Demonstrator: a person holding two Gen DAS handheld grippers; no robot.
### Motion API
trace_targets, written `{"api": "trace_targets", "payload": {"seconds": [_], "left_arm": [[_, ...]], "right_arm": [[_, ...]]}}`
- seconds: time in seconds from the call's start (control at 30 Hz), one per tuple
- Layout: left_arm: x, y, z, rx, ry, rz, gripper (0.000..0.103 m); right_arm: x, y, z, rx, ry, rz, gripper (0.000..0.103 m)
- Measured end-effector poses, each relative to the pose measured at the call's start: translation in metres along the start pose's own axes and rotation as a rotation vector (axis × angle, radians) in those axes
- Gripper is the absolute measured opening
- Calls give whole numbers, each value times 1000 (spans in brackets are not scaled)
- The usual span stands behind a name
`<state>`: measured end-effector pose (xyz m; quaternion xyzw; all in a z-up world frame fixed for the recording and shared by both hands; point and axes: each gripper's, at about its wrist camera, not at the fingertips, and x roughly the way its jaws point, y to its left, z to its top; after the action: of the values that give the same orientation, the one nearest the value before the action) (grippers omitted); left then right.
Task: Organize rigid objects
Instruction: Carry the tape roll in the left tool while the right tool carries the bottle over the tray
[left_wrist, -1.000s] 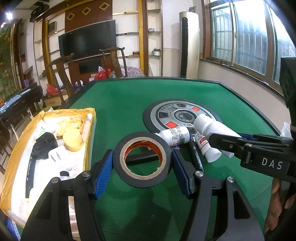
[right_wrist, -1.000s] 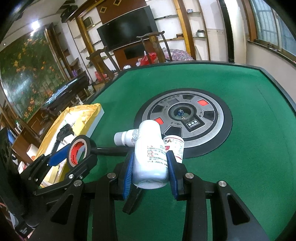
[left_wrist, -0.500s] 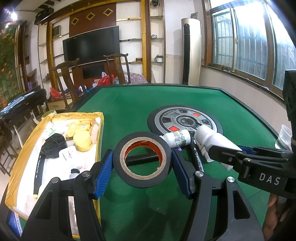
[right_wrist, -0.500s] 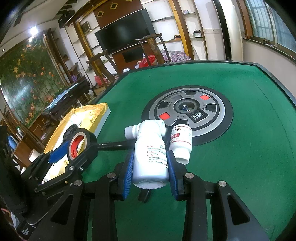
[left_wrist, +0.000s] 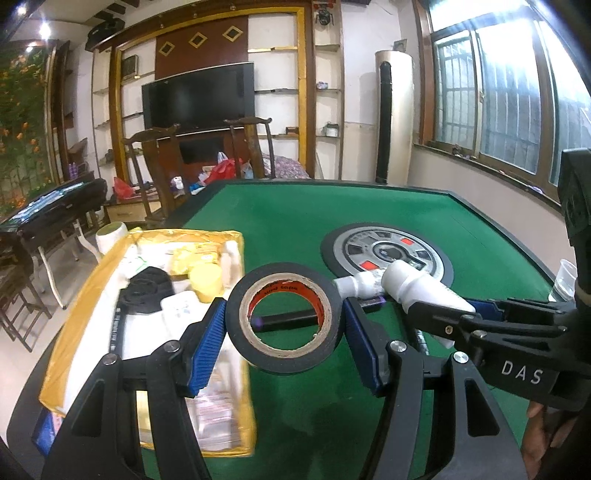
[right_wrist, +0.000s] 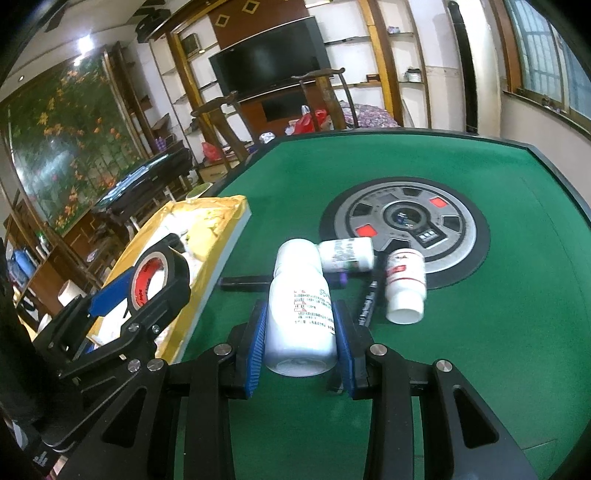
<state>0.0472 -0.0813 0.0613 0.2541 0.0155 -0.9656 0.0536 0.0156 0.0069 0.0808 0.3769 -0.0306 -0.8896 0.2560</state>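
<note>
My left gripper (left_wrist: 283, 319) is shut on a roll of black tape (left_wrist: 282, 354) with a red core, held above the green table beside the yellow box (left_wrist: 70, 354). In the right wrist view the tape roll (right_wrist: 157, 275) and left gripper (right_wrist: 147, 284) hang over the box's edge. My right gripper (right_wrist: 300, 321) is shut on a large white bottle (right_wrist: 299, 314), lifted off the felt. In the left wrist view that bottle (left_wrist: 417, 286) points left from the right gripper (left_wrist: 450, 314). On the table lie two small white bottles (right_wrist: 345, 254) (right_wrist: 404, 290), a black pen (right_wrist: 245, 282) and a marker (right_wrist: 367, 302).
The yellow box (right_wrist: 218, 236) holds a black item (left_wrist: 149, 286), a yellow lid (left_wrist: 205, 282) and white packets. A round grey console (right_wrist: 406, 225) sits in the table's middle. A plastic cup (left_wrist: 563, 278) stands at the right edge. Chairs stand behind the table.
Both grippers have drawn back and slightly upward with their loads. The box and the bottles on the table now appear farther away. The small bottles have come out from behind the large one.
</note>
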Motion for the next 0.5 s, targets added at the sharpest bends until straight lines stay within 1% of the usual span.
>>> {"api": "trace_targets", "payload": {"seconds": [0.2,0.5], "left_arm": [[-6,24,0,-36,-14,36,62],[-7,71,-10,-120,3,86,62]], "right_arm": [[7,23,0,-42,9,17,31],[23,57,-1,-91,28,53,31]]}}
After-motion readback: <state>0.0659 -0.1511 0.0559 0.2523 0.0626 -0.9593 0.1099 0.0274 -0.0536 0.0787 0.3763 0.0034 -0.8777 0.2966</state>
